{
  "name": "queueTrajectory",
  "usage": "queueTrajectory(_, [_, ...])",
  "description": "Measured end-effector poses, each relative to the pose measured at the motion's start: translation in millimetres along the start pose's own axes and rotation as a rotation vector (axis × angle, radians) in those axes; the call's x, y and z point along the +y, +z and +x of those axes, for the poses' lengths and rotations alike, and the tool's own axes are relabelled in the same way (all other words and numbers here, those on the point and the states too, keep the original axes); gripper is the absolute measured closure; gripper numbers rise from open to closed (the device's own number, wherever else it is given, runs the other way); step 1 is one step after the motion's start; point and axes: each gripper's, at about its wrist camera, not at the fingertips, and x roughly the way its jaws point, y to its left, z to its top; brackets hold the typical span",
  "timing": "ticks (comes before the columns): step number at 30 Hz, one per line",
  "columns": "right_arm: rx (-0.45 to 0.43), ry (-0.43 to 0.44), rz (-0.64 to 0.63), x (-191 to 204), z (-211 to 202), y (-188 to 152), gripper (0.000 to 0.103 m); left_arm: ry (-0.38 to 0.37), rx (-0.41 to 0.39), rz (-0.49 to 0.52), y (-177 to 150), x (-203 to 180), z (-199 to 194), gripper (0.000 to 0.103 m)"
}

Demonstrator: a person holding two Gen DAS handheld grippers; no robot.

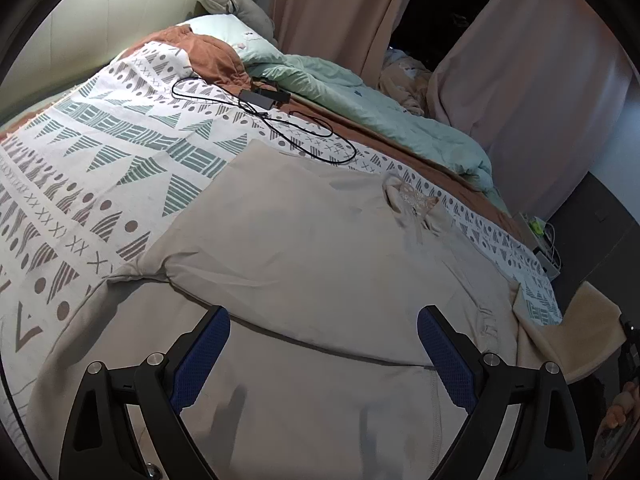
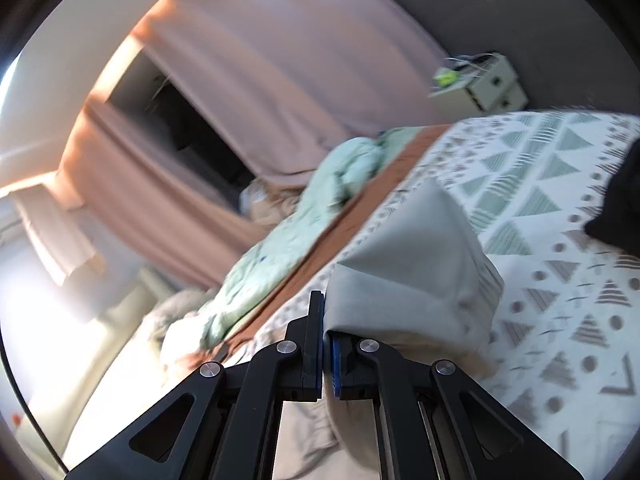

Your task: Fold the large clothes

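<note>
A large beige garment (image 1: 304,240) lies spread on the patterned bedspread (image 1: 100,152), one part folded over across its middle. My left gripper (image 1: 324,344) is open and empty, hovering just above the garment's near part. My right gripper (image 2: 325,320) is shut on a beige sleeve or corner of the garment (image 2: 416,256), lifted off the bedspread (image 2: 560,240). That lifted beige flap also shows at the right edge of the left wrist view (image 1: 580,332).
A black charger with a looped cable (image 1: 264,98) lies on the bedspread beyond the garment. A mint duvet (image 1: 380,100) and rust blanket (image 1: 208,56) lie bunched along the far side. Pink curtains (image 1: 520,80) hang behind. A nightstand (image 2: 480,84) stands by the bed.
</note>
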Motion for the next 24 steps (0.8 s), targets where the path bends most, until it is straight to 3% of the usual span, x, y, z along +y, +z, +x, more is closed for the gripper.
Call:
queueTrajectory(7, [0.074, 0.088, -0.144, 75.1, 20.0, -41.6, 0.098, -0.046, -0.006, -0.044, 9.1, 10.3, -8.6, 0.008])
queueTrajectory(15, [0.203, 0.129, -0.16, 117.3, 76.0, -101.4, 0.098, -0.066, -0.014, -0.174, 20.9, 45.2, -14.7, 0.008])
queueTrajectory(21, [0.308, 0.12, -0.191, 136.4, 114.6, -155.8, 0.098, -0.074, -0.027, -0.207, 26.1, 56.0, -20.3, 0.008])
queueTrajectory(24, [0.416, 0.057, -0.212, 135.9, 132.4, -182.9, 0.091, -0.065, -0.037, -0.201, 27.5, 55.5, -22.7, 0.008])
